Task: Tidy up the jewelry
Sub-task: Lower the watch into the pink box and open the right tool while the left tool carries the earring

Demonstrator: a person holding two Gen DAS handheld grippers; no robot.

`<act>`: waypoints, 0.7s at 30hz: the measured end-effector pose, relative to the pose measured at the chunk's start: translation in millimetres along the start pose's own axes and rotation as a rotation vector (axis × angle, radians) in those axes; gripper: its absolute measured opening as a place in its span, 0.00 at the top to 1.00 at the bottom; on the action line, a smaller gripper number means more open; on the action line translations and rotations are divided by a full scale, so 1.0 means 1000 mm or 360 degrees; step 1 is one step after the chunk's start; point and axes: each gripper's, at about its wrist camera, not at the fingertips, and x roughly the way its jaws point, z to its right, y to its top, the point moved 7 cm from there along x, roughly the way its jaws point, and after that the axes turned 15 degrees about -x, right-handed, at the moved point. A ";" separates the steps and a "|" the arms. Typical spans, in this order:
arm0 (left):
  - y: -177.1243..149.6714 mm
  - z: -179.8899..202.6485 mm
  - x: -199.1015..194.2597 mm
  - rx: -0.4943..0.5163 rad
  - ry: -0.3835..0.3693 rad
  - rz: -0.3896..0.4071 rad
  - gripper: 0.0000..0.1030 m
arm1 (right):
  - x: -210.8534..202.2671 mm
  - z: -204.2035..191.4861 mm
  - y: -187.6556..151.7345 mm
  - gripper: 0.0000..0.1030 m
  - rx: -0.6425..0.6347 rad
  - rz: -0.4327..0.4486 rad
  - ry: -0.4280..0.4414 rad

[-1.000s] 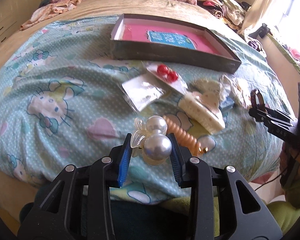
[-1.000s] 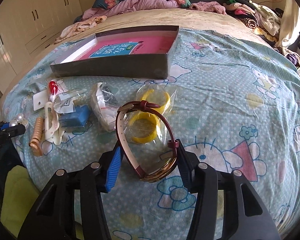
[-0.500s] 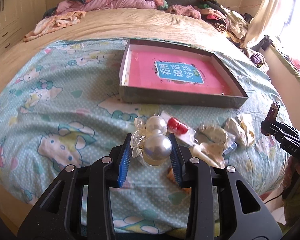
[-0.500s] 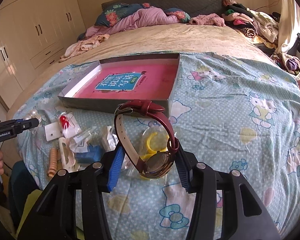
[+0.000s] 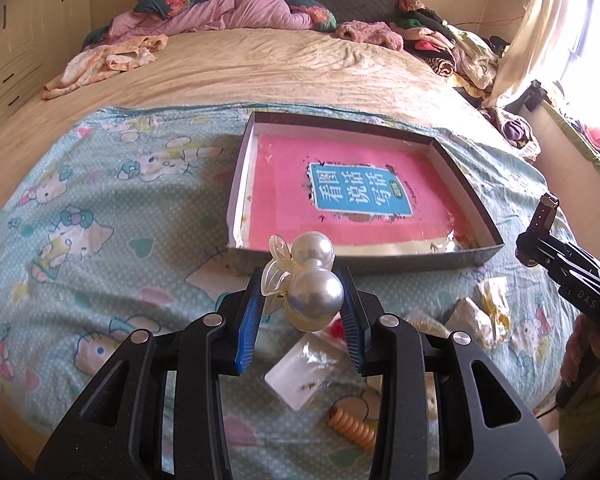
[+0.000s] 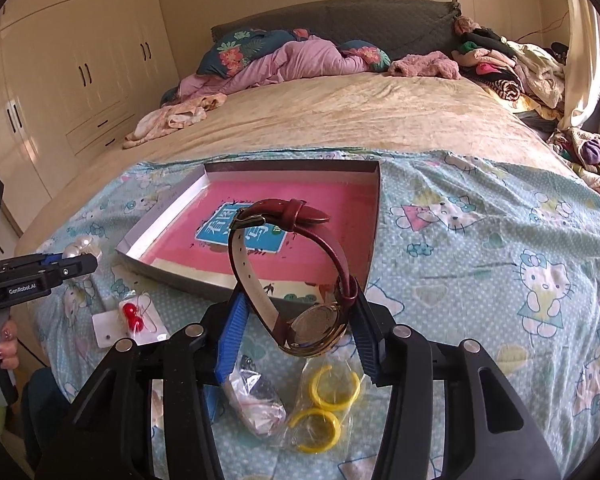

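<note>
My left gripper is shut on a pearl hair clip with two large pearls and a clear bow, held in the air just short of the box. The shallow grey box has a pink book cover lying inside it. My right gripper is shut on a wristwatch with a dark red strap that loops upward, in front of the same box. In the right wrist view the left gripper shows at the left edge with the pearls. The right gripper shows at the right edge of the left wrist view.
On the cartoon-print sheet lie bagged yellow rings, a bag with dark jewelry, red bead earrings on a card, a small white packet and an orange spiral hair tie. Clothes are piled at the bed's far end and right side.
Both grippers have risen and moved toward the box with their items held. The box now looks closer and more from above, and the loose items have slid down under the fingers.
</note>
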 end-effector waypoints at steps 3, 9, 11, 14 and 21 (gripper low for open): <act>0.006 0.004 0.005 0.0007 0.0004 0.0010 0.73 | 0.007 0.002 0.006 0.55 -0.0008 0.0005 -0.0006; 0.016 0.008 0.022 0.0006 0.0009 -0.0006 0.73 | 0.026 0.005 0.015 0.55 -0.0002 -0.0004 -0.0005; 0.019 0.009 0.026 0.0008 0.0014 -0.0005 0.73 | 0.033 0.006 0.016 0.55 -0.0010 -0.0017 -0.0014; 0.023 0.010 0.033 0.0011 0.0019 -0.0014 0.73 | 0.044 0.008 0.016 0.55 -0.0005 -0.0051 -0.0013; 0.029 0.010 0.050 0.0020 0.0037 -0.0046 0.73 | 0.068 0.014 0.013 0.55 0.0006 -0.0142 -0.0030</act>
